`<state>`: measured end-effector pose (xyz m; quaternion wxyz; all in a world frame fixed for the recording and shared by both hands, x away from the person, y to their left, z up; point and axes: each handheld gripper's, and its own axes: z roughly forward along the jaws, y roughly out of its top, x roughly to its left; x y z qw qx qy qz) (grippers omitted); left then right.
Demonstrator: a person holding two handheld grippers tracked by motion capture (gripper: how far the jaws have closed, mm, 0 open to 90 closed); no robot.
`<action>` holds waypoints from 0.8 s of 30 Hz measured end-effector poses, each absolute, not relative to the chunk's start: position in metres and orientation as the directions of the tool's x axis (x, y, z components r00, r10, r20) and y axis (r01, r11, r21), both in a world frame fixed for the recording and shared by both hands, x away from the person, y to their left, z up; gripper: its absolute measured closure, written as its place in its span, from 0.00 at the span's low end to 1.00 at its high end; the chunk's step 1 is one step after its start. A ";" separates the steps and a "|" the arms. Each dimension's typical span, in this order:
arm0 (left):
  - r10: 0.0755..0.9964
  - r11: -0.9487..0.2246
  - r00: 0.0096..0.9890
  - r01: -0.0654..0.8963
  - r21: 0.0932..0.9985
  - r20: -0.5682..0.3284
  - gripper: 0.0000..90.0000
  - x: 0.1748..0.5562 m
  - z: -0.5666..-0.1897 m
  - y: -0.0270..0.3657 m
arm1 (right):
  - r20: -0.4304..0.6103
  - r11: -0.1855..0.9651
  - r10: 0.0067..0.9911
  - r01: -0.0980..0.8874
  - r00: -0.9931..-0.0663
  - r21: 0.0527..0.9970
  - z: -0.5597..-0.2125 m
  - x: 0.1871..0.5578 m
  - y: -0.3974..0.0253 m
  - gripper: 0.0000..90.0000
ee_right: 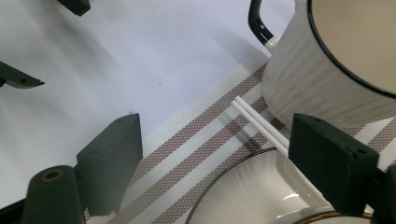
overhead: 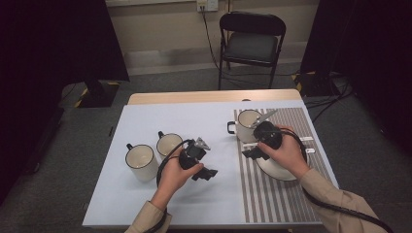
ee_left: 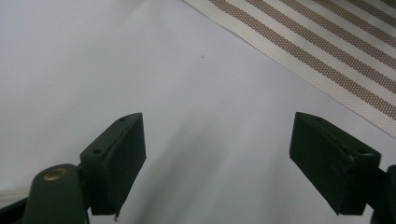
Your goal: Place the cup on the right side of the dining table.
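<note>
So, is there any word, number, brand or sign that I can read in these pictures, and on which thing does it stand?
No readable text in any view.
Mugs: the mug on the striped mat and the two mugs on the white sheet carry no print.
Plate: plain, only a dark rim line.
Striped mat: stripes only.
Left tongs and right tongs: plain black, no label visible.
</note>
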<state>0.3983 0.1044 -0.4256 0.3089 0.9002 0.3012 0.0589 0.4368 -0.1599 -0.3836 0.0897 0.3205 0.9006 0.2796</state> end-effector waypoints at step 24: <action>0.582 -0.630 0.809 0.511 0.584 -0.079 0.20 0.390 -0.430 0.116 | 0.036 0.653 0.598 0.513 -0.801 0.557 -0.390 0.426 -0.156 0.19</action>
